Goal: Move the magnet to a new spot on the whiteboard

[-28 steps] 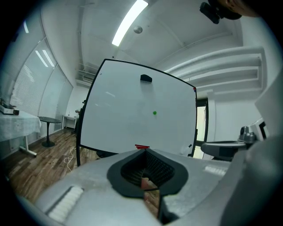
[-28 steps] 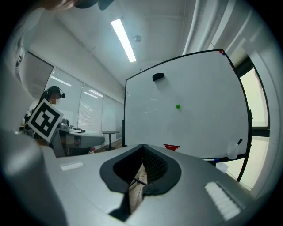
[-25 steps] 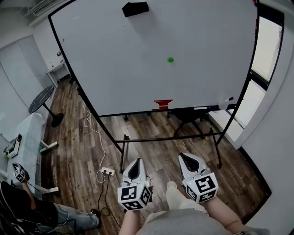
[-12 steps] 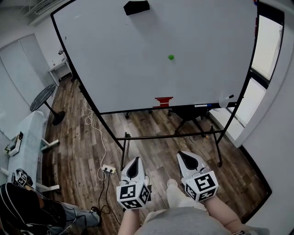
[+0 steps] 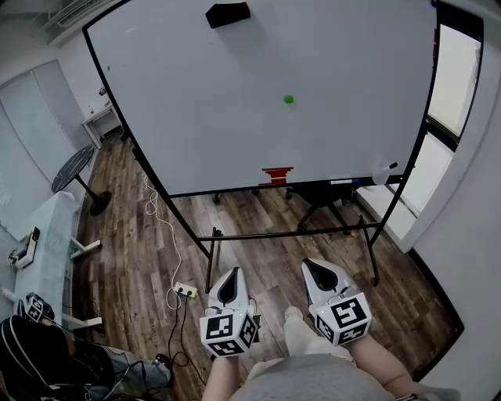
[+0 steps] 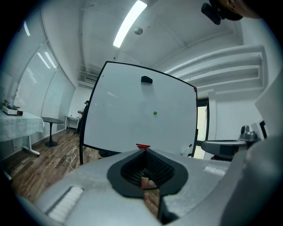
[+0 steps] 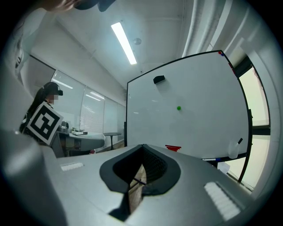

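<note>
Head view, green magnet (image 5: 289, 99) on whiteboard (image 5: 196, 102), left gripper (image 5: 229, 277) and right gripper (image 5: 319, 270) low, well apart from the board, both clenched on nothing

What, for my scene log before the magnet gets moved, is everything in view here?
Whiteboard: one, white with a black frame, on a stand ahead.
Magnet: one, green, on the board, right of centre.
Block: one, black, top of the board.
Red piece: one, red, at the board's bottom edge.
Round table: one, black, far left.
Power strip: one, white, on the floor by the stand.
Seated person: one, dark clothes, bottom left corner.
Left gripper: one, white, shut and empty, bottom centre.
Right gripper: one, white, shut and empty, beside it.
</note>
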A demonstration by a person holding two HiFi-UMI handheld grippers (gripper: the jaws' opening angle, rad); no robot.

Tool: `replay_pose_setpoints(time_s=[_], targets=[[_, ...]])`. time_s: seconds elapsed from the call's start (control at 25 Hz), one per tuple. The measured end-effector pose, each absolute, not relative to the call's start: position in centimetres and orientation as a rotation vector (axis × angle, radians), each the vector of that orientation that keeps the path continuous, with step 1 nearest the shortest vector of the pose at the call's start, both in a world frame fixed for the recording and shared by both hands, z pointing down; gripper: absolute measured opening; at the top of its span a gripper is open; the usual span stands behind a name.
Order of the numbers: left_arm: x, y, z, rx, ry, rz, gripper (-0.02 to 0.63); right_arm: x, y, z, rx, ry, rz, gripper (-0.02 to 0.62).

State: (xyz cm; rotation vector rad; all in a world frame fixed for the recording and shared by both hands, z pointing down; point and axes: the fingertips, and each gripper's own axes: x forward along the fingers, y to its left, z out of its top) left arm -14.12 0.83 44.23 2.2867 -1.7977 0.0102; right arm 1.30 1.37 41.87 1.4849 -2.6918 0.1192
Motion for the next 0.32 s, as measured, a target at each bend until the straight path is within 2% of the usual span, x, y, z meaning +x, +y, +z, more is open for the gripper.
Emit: replay_pose_setpoints(time_s=[0.32], targets=[[-13.0,0.2,44.0,2.303,-1.782,0.018,0.003,1.7,0.8,41.7,1.475,-2.692,0.111,-0.005]])
